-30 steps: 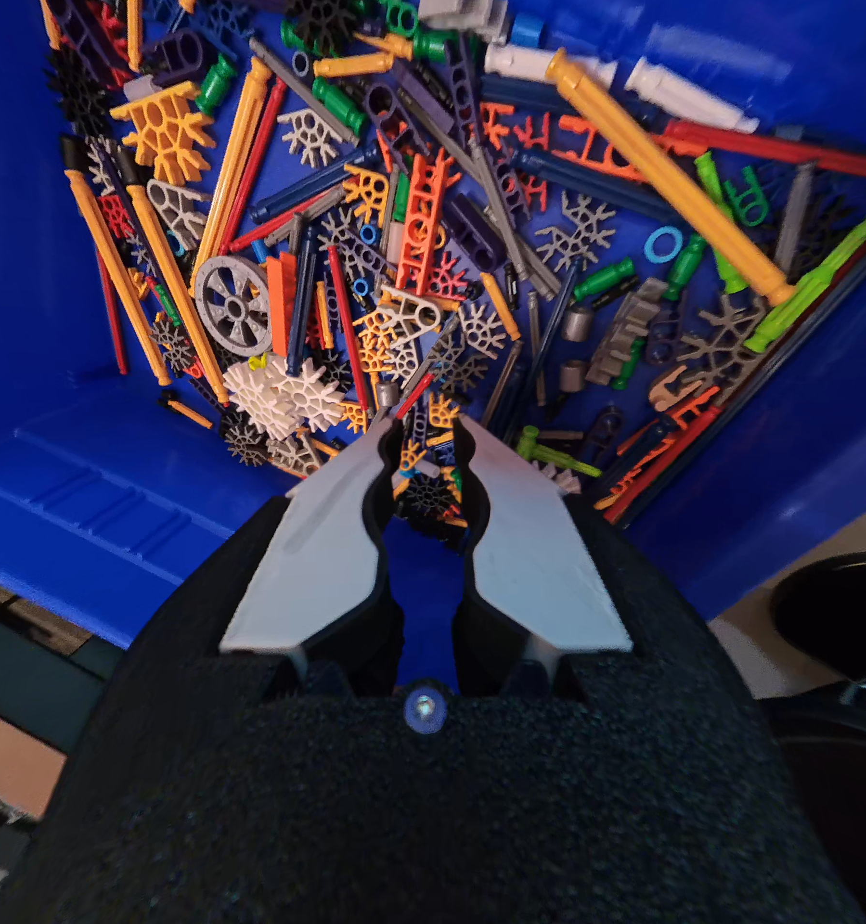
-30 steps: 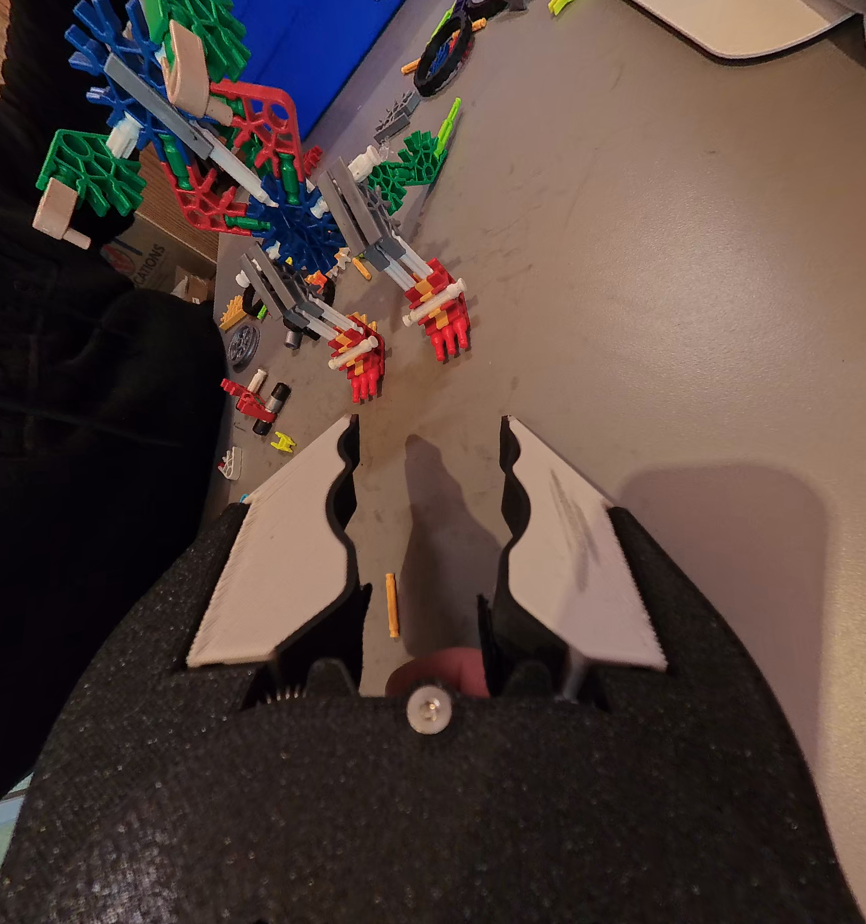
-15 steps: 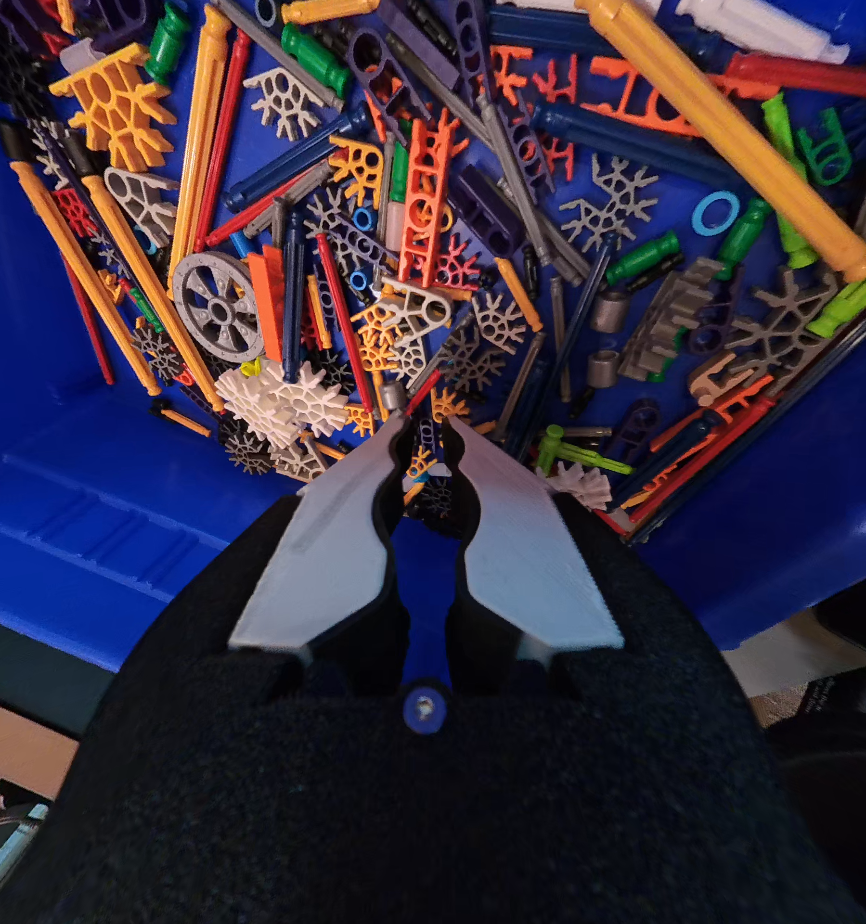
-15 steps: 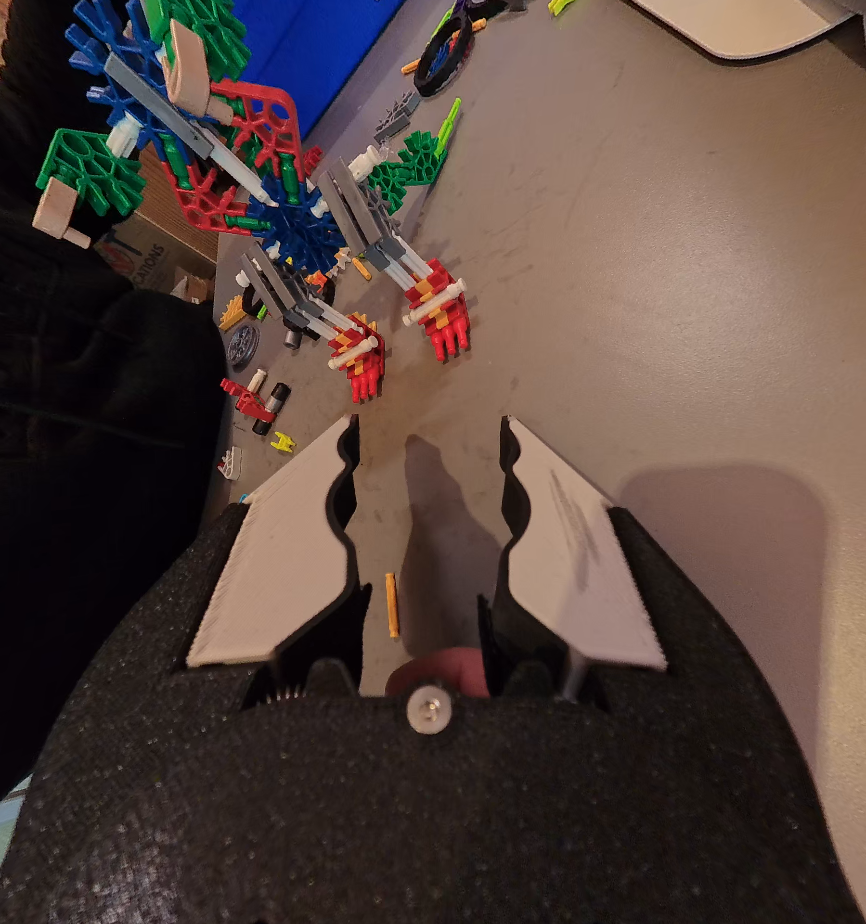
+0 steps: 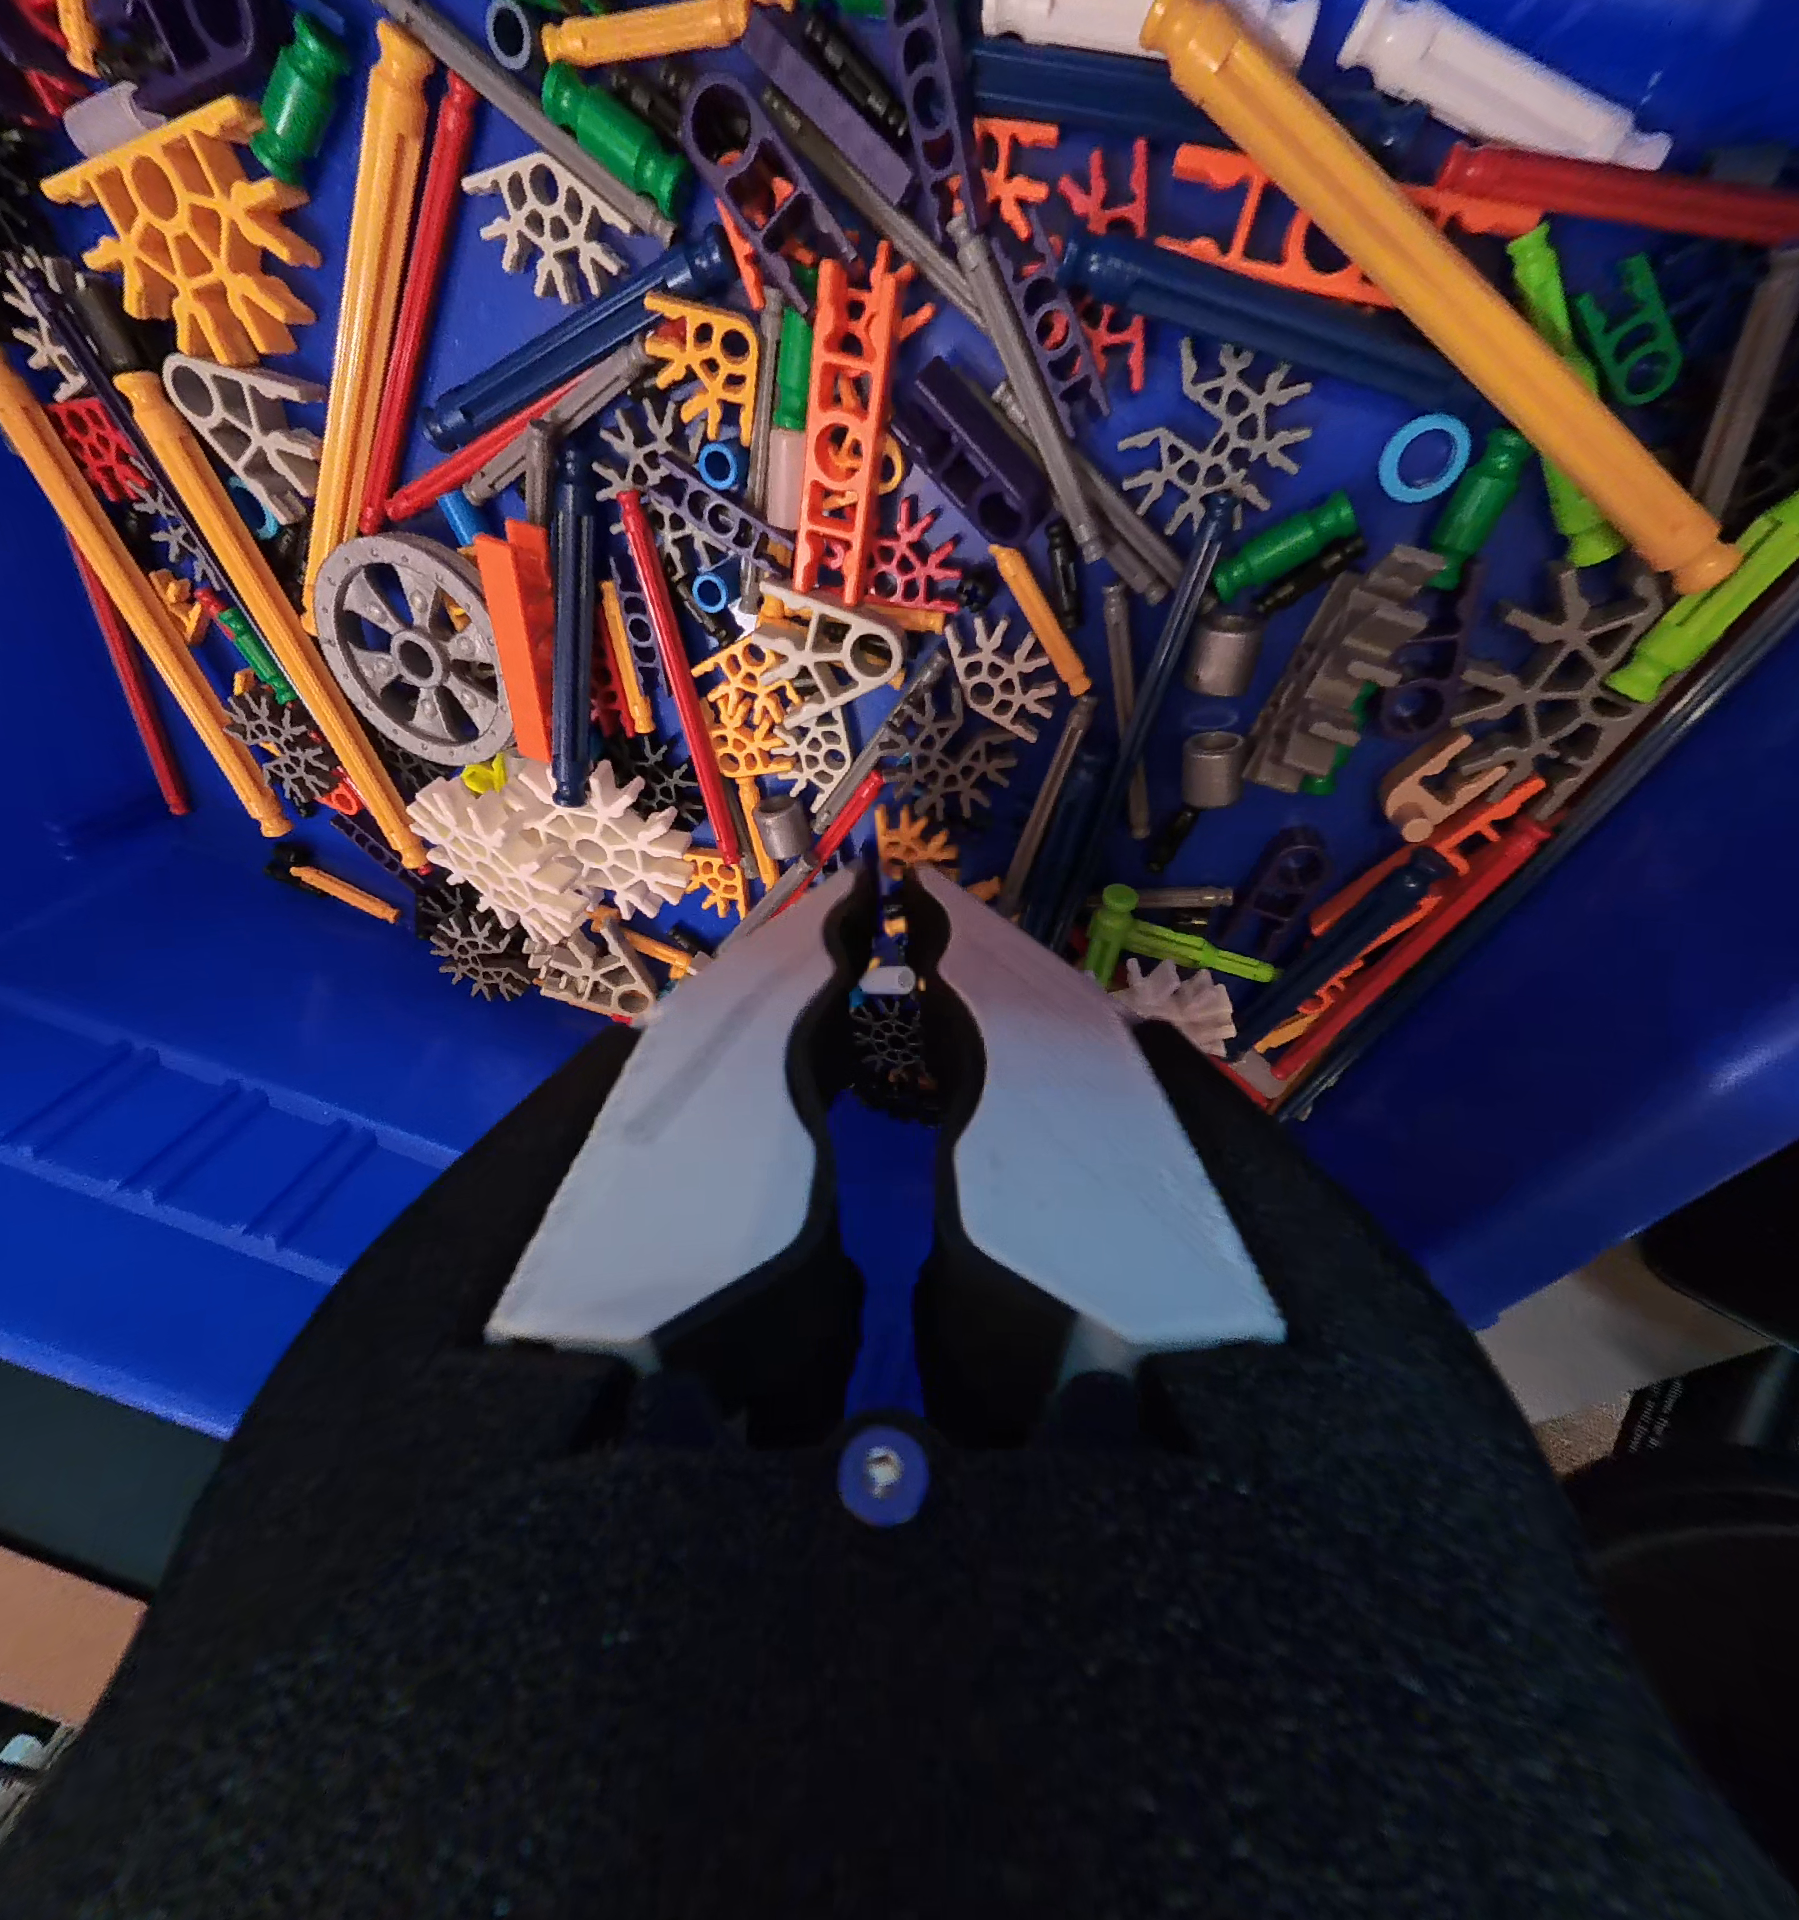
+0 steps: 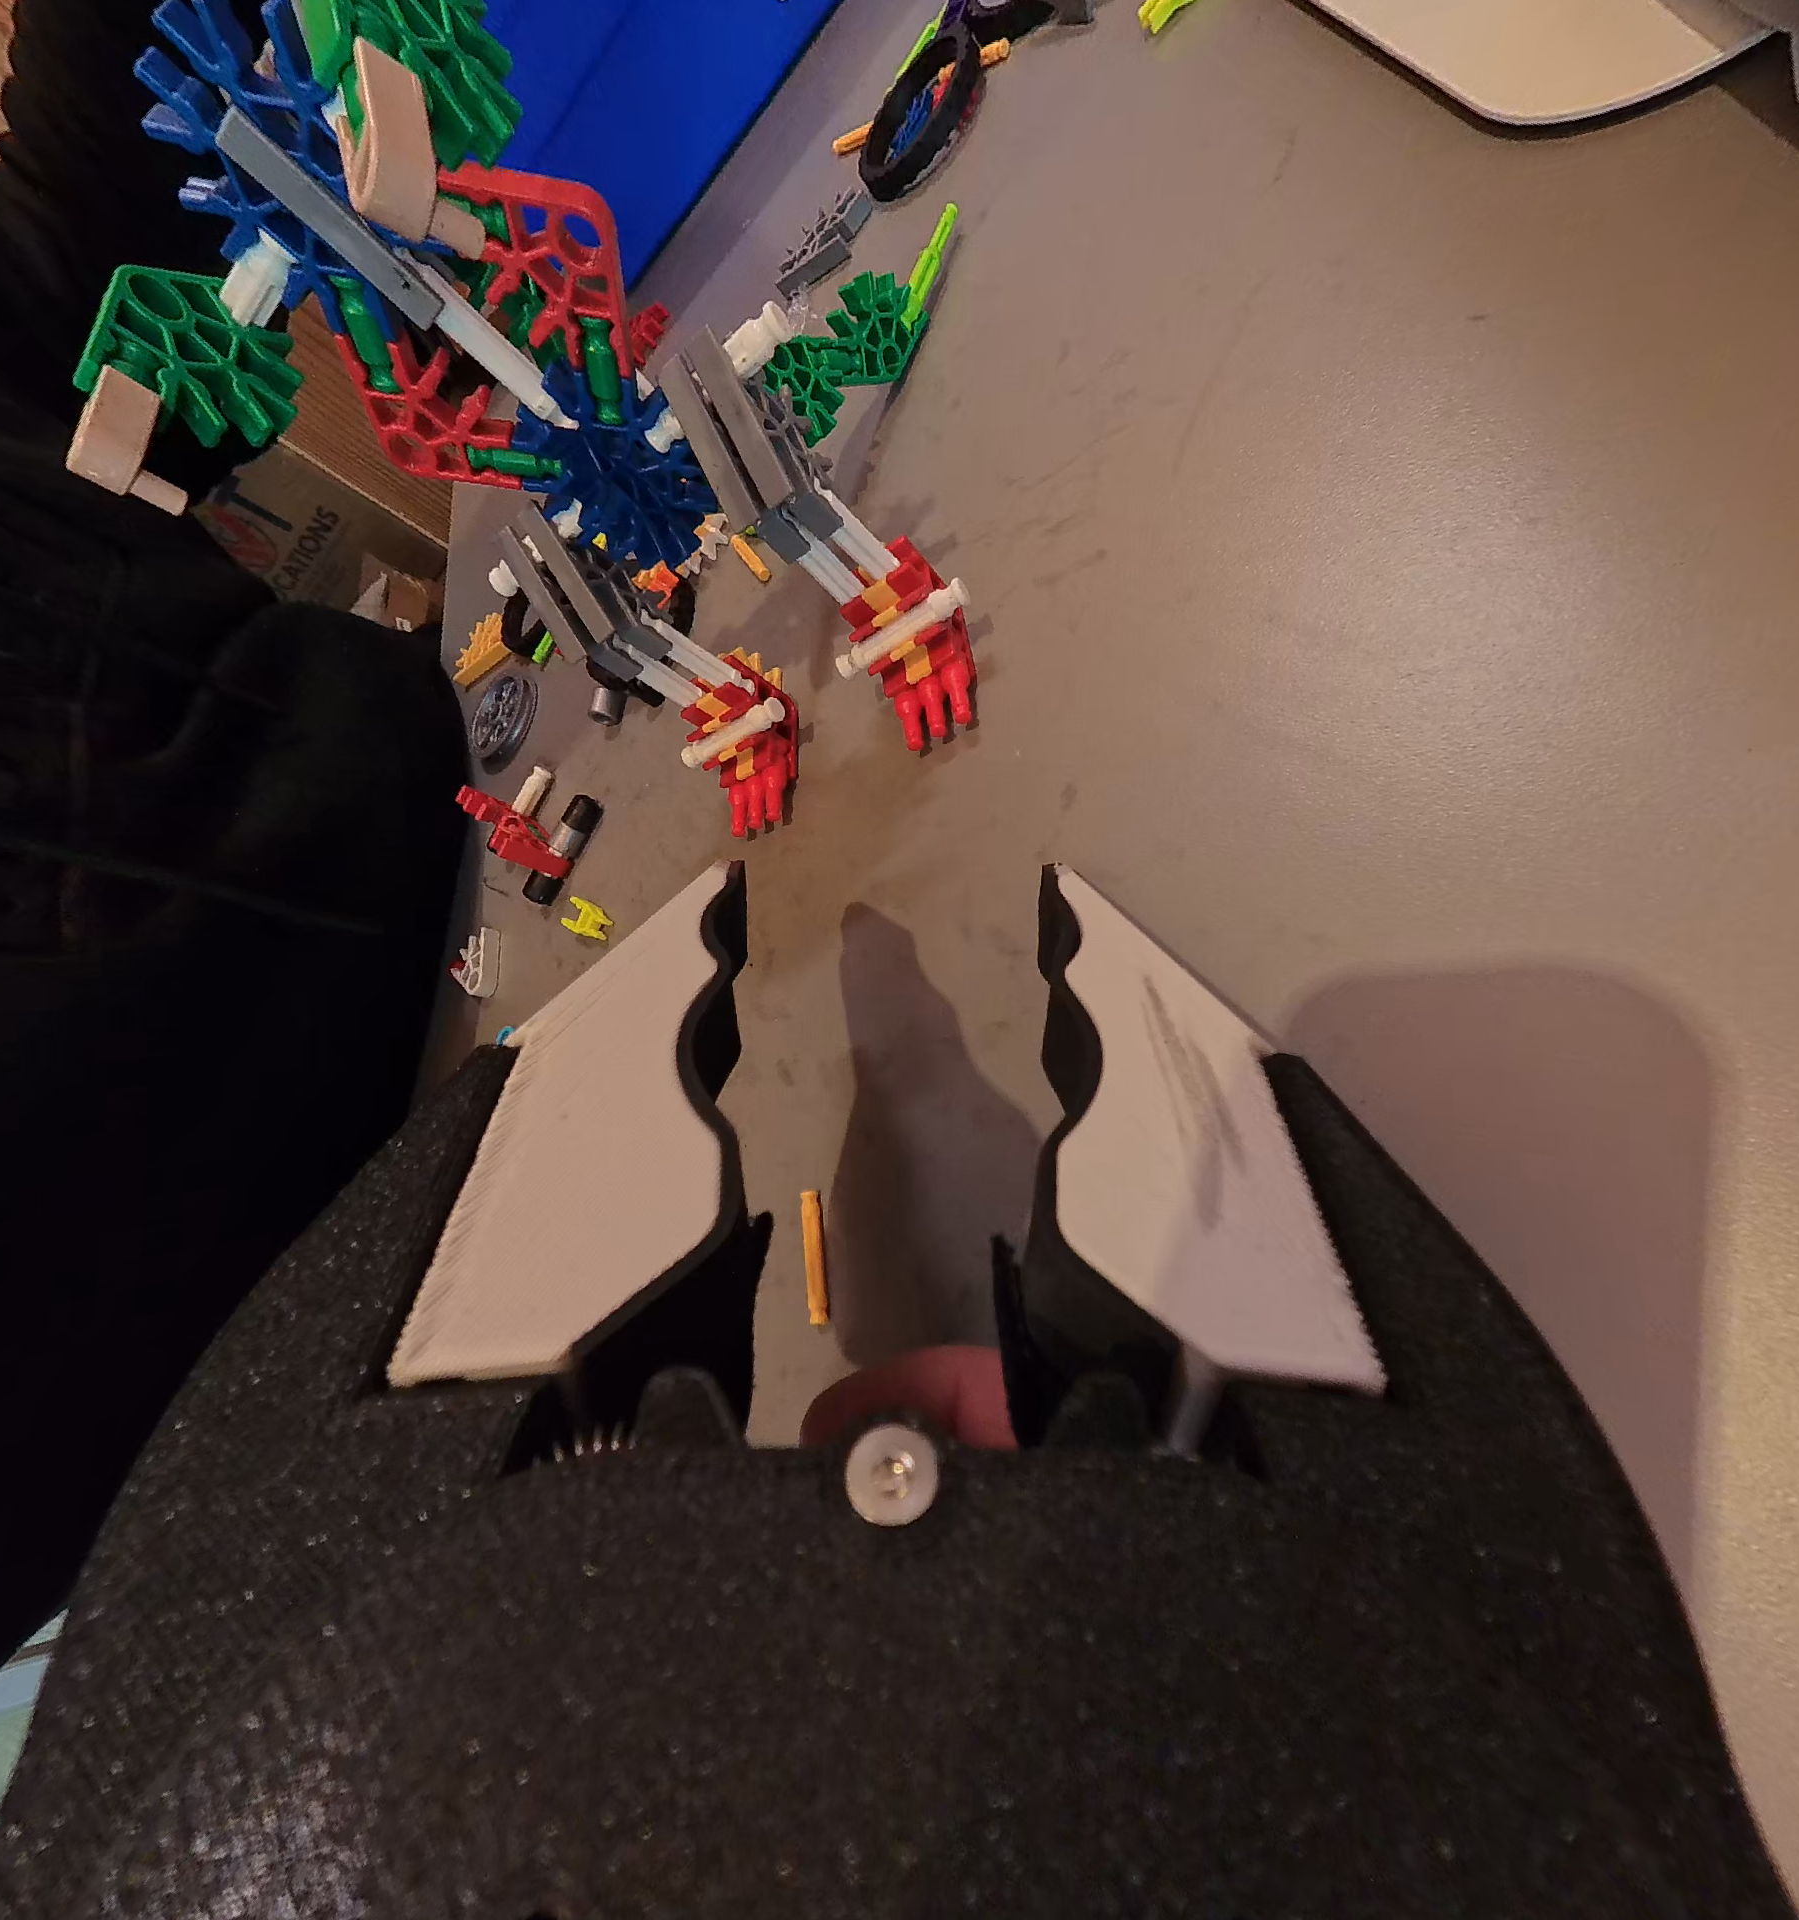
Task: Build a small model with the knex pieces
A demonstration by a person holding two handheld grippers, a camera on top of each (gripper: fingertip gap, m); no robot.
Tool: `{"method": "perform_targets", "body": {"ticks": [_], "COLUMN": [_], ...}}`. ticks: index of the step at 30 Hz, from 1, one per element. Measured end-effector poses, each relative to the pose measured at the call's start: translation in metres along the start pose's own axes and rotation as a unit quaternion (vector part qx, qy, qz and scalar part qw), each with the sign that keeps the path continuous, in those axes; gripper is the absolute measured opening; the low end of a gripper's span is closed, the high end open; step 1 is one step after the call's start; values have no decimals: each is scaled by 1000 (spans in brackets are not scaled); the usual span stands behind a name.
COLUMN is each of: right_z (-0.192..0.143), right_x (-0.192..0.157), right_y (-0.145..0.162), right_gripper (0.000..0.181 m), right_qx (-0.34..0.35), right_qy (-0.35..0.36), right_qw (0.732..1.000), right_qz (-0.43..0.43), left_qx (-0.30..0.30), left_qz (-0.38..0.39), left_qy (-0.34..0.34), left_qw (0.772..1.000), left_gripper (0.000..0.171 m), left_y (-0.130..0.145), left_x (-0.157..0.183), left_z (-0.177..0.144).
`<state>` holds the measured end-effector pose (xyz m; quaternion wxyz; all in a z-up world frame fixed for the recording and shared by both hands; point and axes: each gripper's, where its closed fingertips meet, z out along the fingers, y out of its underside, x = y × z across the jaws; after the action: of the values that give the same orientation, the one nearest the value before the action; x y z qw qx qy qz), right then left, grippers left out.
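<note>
My left gripper (image 5: 884, 896) reaches down into a blue bin (image 5: 178, 1132) full of loose plastic rods and connectors. Its jaws are almost closed, with only a thin gap at the tips, right at a small orange connector (image 5: 913, 837). I cannot tell whether a piece is pinched. A short white rod (image 5: 890, 979) and a black snowflake connector (image 5: 890, 1039) show in the gap between the fingers. My right gripper (image 6: 893, 883) is open and empty over a grey table (image 6: 1394, 623). It points at a built toy figure (image 6: 604, 457) with two red feet (image 6: 760, 748). A short orange rod (image 6: 815, 1257) lies on the table between the fingers.
In the bin, a grey wheel (image 5: 412, 649), white snowflake connectors (image 5: 562, 847) and a long yellow rod (image 5: 1435, 281) lie among the heap. On the table are a black tyre (image 6: 916, 114), a red clip with a black roller (image 6: 536, 831) and small loose parts. A dark sleeve fills the left of that view. Across from one pair of fingers to the other is roughly 50 cm.
My left gripper has pushed deeper into the bin and its jaws have closed from a finger-wide gap to nearly touching. The right gripper has not moved.
</note>
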<state>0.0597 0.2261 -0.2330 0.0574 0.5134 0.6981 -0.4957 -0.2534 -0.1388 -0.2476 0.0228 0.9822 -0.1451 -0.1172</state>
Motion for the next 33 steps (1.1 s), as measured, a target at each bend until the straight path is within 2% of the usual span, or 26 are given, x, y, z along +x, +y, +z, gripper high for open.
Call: {"method": "perform_targets", "body": {"ticks": [4, 11, 16, 33], "right_z": [0, 0, 0, 0], "right_x": [0, 0, 0, 0], "right_y": [0, 0, 0, 0], "right_gripper": [56, 56, 56, 56], "right_qx": [0, 0, 0, 1], "right_qy": [0, 0, 1, 1], "right_qw": [1000, 1000, 1000, 1000], "right_qz": [0, 0, -1, -1], "left_qx": [15, 45, 24, 21], "left_qz": [-6, -8, -5, -19], "left_qy": [6, -31, -33, -30], "left_qw": [1000, 998, 999, 999], "left_gripper": [7, 10, 12, 13], "left_y": [-4, -18, -14, -12], "left_x": [1, -14, -16, -21], "left_z": [-5, -10, 1, 3]}}
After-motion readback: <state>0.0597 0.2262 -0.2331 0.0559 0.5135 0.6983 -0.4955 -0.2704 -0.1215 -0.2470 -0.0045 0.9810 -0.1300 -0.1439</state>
